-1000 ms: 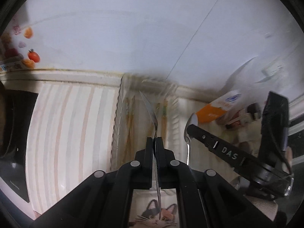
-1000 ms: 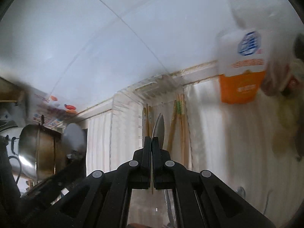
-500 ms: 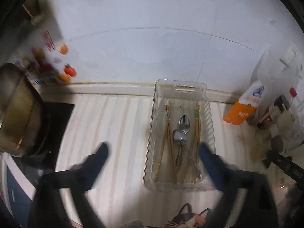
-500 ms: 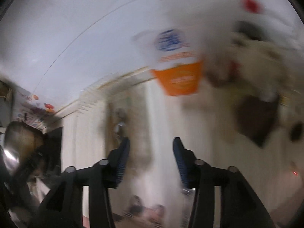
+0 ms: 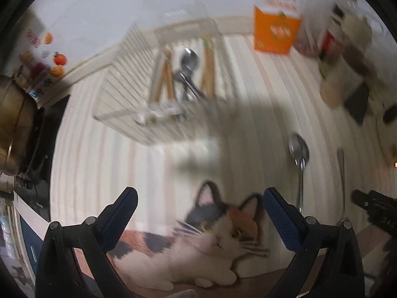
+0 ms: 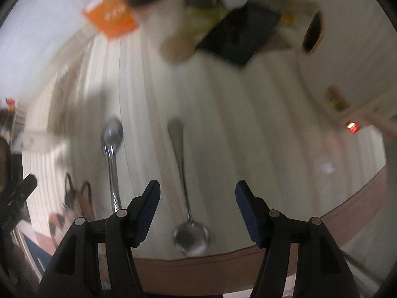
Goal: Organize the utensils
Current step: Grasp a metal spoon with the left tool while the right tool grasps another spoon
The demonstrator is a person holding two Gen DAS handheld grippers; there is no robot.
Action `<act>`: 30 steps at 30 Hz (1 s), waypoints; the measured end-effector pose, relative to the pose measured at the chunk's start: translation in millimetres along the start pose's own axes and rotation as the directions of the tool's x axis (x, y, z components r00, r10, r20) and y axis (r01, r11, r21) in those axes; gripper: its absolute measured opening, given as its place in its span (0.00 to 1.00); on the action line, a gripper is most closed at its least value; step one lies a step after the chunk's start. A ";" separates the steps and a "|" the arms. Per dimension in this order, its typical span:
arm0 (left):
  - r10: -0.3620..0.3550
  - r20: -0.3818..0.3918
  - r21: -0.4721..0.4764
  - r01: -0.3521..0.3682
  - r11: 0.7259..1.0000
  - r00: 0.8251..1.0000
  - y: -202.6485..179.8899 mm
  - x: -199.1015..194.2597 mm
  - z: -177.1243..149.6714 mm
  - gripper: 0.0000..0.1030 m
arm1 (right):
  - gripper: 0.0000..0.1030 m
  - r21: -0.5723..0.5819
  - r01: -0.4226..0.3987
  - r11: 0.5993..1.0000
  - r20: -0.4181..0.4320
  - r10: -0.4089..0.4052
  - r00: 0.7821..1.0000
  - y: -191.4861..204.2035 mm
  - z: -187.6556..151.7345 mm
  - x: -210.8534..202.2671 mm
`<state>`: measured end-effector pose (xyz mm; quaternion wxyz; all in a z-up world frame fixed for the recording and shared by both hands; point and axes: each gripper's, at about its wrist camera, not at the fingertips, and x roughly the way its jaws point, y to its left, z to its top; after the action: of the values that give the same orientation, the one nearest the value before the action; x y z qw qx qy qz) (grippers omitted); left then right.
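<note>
A clear plastic tray point(image 5: 119, 104) at the back holds wooden chopsticks point(image 5: 166, 79) and two metal spoons point(image 5: 188, 62). Two more metal spoons lie loose on the striped cloth: one with its bowl away from me point(image 5: 299, 149) point(image 6: 112, 134), one with its bowl towards me point(image 6: 191, 238) point(image 5: 341, 168). My left gripper point(image 5: 198, 213) is open and empty above the cat picture. My right gripper point(image 6: 197, 203) is open and empty, its jaws astride the handle of the near spoon.
An orange carton point(image 5: 275, 29) point(image 6: 111, 17) and a clutter of jars and packets point(image 5: 347, 37) stand at the back right. A black flat object point(image 6: 238, 34) lies near them. A metal pot point(image 5: 15, 129) sits on a stove at the left. A cat picture point(image 5: 211, 238) is printed on the cloth.
Both grippers were shut on spoons a second ago; both have opened, leaving the spoons in the tray. Both have pulled back towards the front, the right one over the loose spoons.
</note>
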<state>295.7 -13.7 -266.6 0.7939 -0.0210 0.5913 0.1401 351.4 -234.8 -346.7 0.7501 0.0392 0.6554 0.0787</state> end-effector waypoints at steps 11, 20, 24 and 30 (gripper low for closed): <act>-0.106 -0.098 0.067 0.113 0.991 0.989 -57.7 22.0 1.2 1.00 | 0.02 -0.061 0.111 0.992 0.027 -0.109 0.994 -13.9 -22.4 16.0; -0.127 -0.181 0.186 0.160 0.969 0.975 -127.4 64.8 33.1 0.54 | 0.02 0.047 0.061 0.997 0.024 -0.063 0.998 -59.7 -22.0 12.5; -0.176 -0.180 0.166 0.206 0.964 0.968 -127.4 65.4 33.0 0.11 | 0.02 0.074 0.038 0.997 0.023 -0.040 0.999 -63.2 -19.3 5.6; -0.178 -0.176 0.138 0.204 0.969 0.968 -100.6 59.4 13.3 0.04 | 0.02 0.063 0.001 0.998 0.009 -0.001 1.000 -58.7 -19.0 2.3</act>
<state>348.5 -95.9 -332.0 0.7523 -0.0274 0.6581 0.0142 336.8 -293.1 -361.1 0.7515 0.0629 0.6542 0.0572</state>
